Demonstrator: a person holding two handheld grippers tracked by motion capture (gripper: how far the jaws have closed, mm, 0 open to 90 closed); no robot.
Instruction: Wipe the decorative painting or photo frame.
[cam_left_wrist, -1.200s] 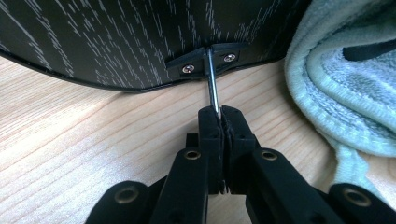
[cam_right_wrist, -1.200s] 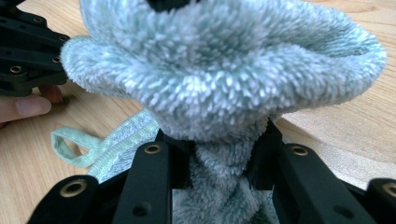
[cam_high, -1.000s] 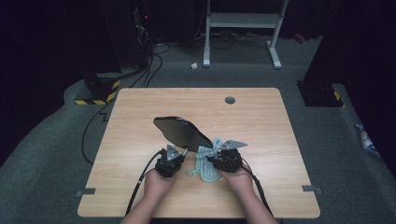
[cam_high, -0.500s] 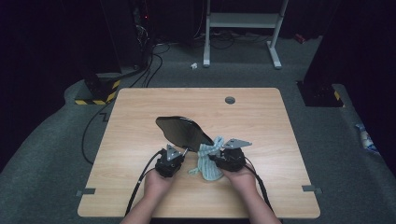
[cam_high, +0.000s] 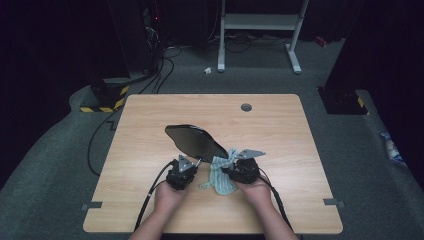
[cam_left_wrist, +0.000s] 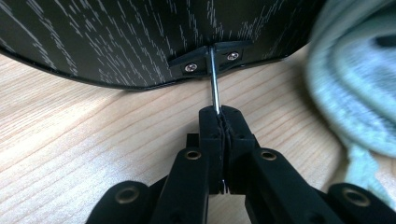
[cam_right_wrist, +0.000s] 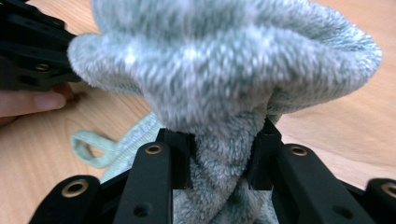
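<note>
Nearest the table's front edge: left gripper (cam_left_wrist: 224, 114) clamped fully shut on the thin metal stem (cam_left_wrist: 214, 79) of the black oval paddle (cam_left_wrist: 140, 37). Found the paddle at mid-table, angled away toward the far left.

Just beside it: right gripper (cam_right_wrist: 223, 140) pinched on a bunched fold of the pale green cloth (cam_right_wrist: 224, 60), with the loose tail and loop left lying on the table (cam_high: 280, 120).

Judged as a wiping step. Called for a firm, steady hold on the stem, and for the puffed fold of cloth drawn flat along the dark face, clear of the stem screws.

Beyond the paddle's far rim: bare wood as far as the cable hole (cam_high: 246, 107), with ample room to either side. Front edge close behind the hands.
</note>
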